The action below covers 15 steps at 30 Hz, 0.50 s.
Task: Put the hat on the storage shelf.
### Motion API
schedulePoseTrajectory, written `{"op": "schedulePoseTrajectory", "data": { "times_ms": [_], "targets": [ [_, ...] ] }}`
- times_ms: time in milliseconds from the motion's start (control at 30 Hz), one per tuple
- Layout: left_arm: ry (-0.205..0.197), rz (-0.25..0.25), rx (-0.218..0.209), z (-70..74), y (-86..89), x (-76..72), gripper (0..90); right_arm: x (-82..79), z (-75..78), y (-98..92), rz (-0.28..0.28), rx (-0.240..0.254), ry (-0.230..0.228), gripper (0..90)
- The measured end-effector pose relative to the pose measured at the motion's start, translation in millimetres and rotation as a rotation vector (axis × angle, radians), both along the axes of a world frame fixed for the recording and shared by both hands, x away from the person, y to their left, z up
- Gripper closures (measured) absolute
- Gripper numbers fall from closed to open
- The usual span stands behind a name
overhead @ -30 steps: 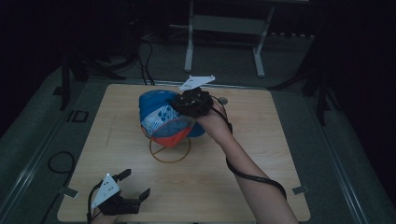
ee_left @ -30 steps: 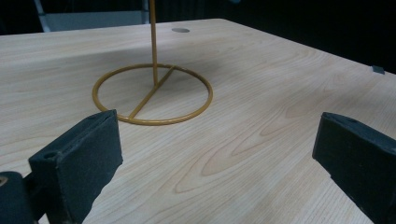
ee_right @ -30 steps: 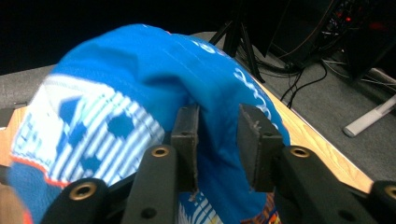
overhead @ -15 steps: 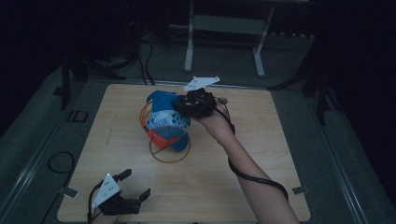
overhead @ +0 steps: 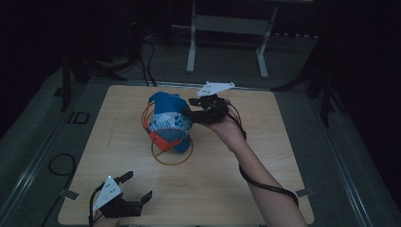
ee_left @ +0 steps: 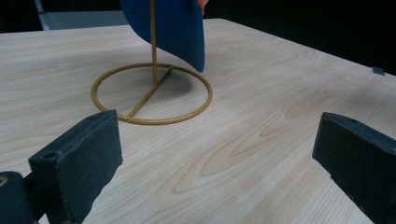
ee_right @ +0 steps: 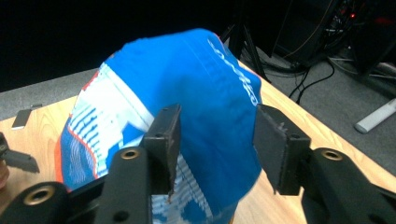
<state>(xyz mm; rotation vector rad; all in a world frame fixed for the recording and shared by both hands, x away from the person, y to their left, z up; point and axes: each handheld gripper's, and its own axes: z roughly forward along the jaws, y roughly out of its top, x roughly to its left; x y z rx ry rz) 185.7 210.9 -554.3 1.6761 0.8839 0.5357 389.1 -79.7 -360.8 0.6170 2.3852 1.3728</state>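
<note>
Beside the cap (overhead: 169, 124) on its wire stand (overhead: 171, 152), the right tongs (overhead: 187, 108) have just been opening, fabric between them unpinched. Well nearer than the stand, the left tongs (overhead: 137, 187) sit spread over bare tabletop (overhead: 246, 189).

High view dim and underexposed, surroundings near black. Gripper views brighter; soft shadow inside wire stand base (ee_left: 152, 93); near jaws slightly blurred.

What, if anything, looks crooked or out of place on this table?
The blue cap hangs tilted on the gold wire stand, slumped to one side. The right gripper, jaws just opening, has cap fabric between them.
</note>
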Motion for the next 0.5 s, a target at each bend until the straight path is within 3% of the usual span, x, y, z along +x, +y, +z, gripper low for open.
{"op": "schedulePoseTrajectory", "data": {
  "times_ms": [267,500],
  "targets": [
    [0.001,0.004,-0.002,-0.3,-0.5,0.7,1.6,-4.6,-7.4,-14.5,0.012,0.001,0.015,43.8],
    [0.003,0.002,0.000,-0.9,-1.1,0.9,1.6,-14.5,-21.7,-30.2,0.043,0.019,0.033,28.3]
  ]
}}
